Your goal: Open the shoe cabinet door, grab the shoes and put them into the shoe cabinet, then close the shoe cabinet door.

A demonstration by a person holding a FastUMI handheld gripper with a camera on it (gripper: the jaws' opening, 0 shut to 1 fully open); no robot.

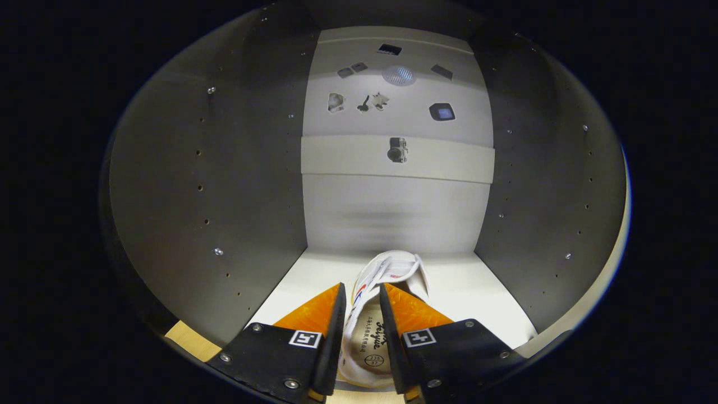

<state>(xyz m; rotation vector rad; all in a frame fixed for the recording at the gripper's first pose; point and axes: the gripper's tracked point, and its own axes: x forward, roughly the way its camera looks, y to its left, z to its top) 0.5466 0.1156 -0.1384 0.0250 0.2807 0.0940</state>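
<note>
Inside the pale grey shoe cabinet [392,207], side walls with rows of peg holes are flanking a white floor panel [477,292] and a horizontal back rail [348,157] with a small metal fitting. Gripper [360,297] is reaching in, fingers narrowed and pinching the white canvas shoe [387,275] by its collar, toe pointing toward the back edge of the floor, heel nearest the front edge.
</note>
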